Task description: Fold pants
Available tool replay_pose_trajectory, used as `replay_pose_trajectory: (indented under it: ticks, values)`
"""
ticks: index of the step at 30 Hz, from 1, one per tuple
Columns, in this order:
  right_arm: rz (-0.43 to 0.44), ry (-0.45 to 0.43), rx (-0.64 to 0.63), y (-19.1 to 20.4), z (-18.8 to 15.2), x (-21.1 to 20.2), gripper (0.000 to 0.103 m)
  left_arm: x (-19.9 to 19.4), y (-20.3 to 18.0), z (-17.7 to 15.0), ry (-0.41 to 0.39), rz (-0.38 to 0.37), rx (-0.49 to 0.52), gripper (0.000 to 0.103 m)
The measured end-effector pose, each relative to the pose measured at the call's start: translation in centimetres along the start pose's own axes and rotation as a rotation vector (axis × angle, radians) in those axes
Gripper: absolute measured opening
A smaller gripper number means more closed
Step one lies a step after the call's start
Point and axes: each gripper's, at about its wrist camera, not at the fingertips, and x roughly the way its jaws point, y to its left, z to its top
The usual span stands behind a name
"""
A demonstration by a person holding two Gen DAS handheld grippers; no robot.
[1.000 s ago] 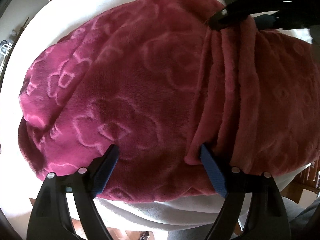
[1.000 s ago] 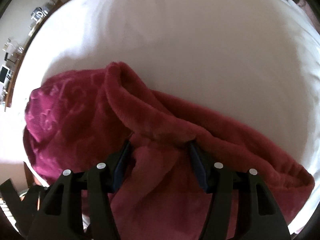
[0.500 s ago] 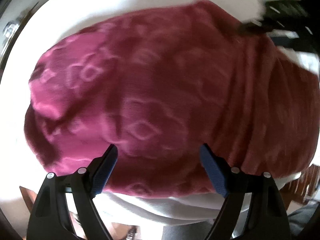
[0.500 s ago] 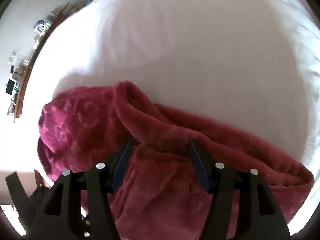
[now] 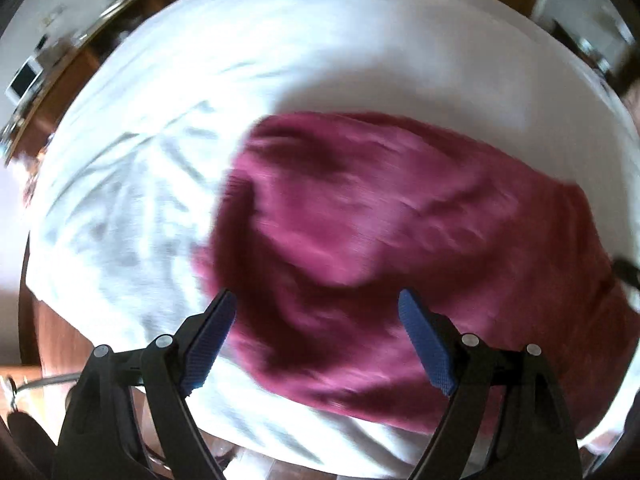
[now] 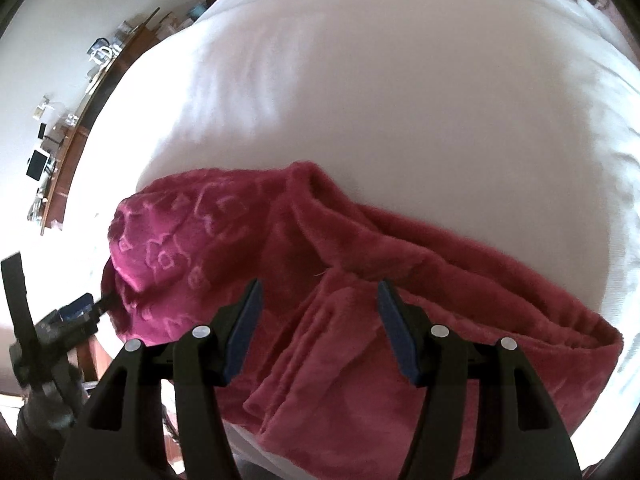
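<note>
since earlier our left gripper swings off the pants, spread, empty | right gripper nearer, spread, not pinching | pants' long axis runs left-right

We see both views in bright daylight, strongest at the left, where the white bedsheet blows out to glare. The left wrist view is smeared by motion blur: the crimson fleece pants lose their embossed pattern there, though the gripper's own fingers stay sharp. The right wrist view is crisp, the pattern legible, with soft shadows in the folds. Fisheye distortion bends both frames, and dark vignetting rims the corners.
</note>
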Motion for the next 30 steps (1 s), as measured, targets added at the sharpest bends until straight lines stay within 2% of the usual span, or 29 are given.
replay_pose_trajectory:
  ticks: [6, 10, 12, 13, 15, 22, 27, 30]
  values:
    - [-0.008, 0.016, -0.003, 0.9, -0.1, 0.6, 0.062, 2.2, 7.8, 1.9, 0.012, -0.038, -0.210, 0.083]
    - [-0.016, 0.011, 0.010, 1.1, 0.1, 0.6, 0.062, 4.0, 10.8, 1.3, 0.033, -0.054, -0.245, 0.083]
    - [-0.026, 0.009, 0.011, 1.1, 0.2, 0.5, 0.062, 5.4, 11.3, 1.0, 0.056, -0.072, -0.245, 0.083]
    - [-0.032, 0.008, 0.011, 1.1, 0.2, 0.4, 0.062, 5.7, 10.0, -0.2, 0.064, -0.082, -0.245, 0.083]
    - [-0.041, 0.012, 0.014, 1.1, 0.1, 0.4, 0.062, 6.9, 10.0, -0.2, 0.082, -0.107, -0.244, 0.083]
    - [-0.062, 0.022, 0.039, 0.5, -0.5, -0.3, 0.062, 11.6, 12.2, 0.0, 0.133, -0.304, -0.352, 0.088]
    - [-0.071, 0.023, 0.053, 0.2, -1.0, -0.6, 0.062, 12.6, 12.1, -0.1, 0.132, -0.328, -0.349, 0.089]
    - [-0.074, 0.028, 0.065, 0.1, -1.2, -0.5, 0.062, 13.2, 11.7, -0.6, 0.135, -0.366, -0.394, 0.087]
